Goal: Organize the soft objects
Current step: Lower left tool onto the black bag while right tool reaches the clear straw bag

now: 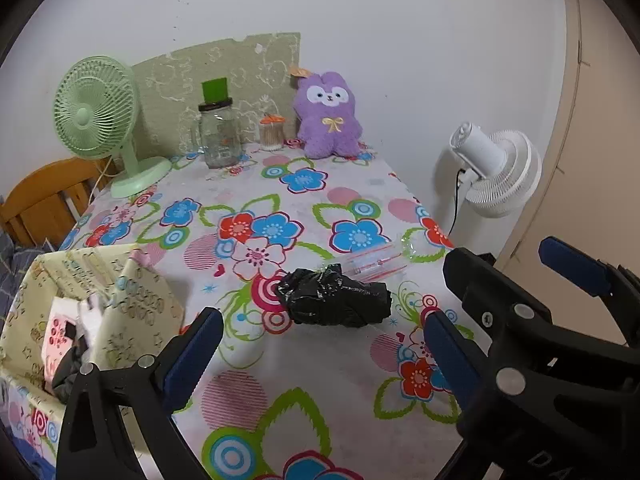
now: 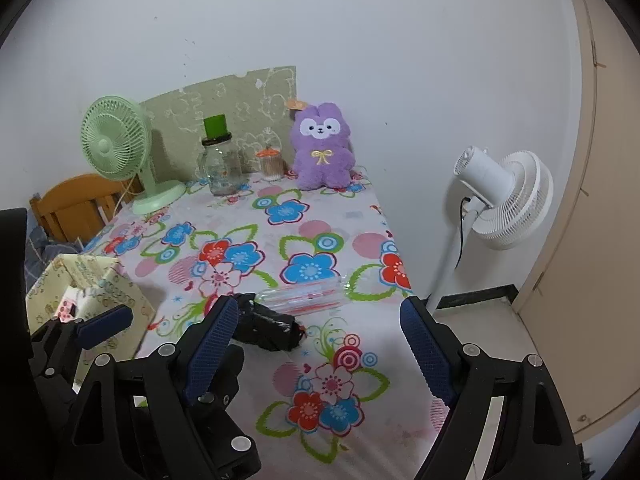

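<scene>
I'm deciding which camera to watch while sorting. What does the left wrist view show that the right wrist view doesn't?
Only the left wrist view looks well into the yellow fabric box, showing dark items beside pink-white ones. Only the right wrist view shows the white fan's pole down to the floor. Both show the black crumpled bag, the clear plastic pack, the purple plush, and both open grippers: the left gripper, the right gripper.

Both tongs tilt downward side by side, the left tongs (image 1: 322, 344) and the right tongs (image 2: 320, 336) each with blue-padded jaws spread wide and gripping nothing.
</scene>
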`<state>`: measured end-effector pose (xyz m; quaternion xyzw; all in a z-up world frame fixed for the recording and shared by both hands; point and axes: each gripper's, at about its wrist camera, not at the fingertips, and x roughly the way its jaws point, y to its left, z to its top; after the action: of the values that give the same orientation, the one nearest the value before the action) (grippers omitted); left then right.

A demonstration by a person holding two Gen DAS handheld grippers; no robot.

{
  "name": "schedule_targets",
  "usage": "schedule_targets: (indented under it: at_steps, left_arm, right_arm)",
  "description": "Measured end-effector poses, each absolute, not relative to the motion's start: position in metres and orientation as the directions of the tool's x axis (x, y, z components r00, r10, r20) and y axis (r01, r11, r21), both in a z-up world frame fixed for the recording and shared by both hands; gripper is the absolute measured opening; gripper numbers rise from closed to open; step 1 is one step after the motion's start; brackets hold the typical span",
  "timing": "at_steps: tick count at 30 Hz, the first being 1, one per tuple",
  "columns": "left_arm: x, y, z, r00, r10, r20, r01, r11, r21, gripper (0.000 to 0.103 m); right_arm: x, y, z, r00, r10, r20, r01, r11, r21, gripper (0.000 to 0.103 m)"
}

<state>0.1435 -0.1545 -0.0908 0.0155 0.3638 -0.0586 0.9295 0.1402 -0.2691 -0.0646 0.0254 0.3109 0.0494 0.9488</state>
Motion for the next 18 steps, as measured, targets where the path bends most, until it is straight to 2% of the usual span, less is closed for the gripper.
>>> schedule_targets:
  at_steps: [18]
  left_arm:
    - [0.192, -0.173, -0.123, 0.673, -0.104, -0.733, 0.147, 0.989, -0.005, 0.101]
  right_arm:
    - [0.188, -0.283, -0.100, 0.756, 0.136, -0.640, -0.063, 0.989, 0.135, 0.086]
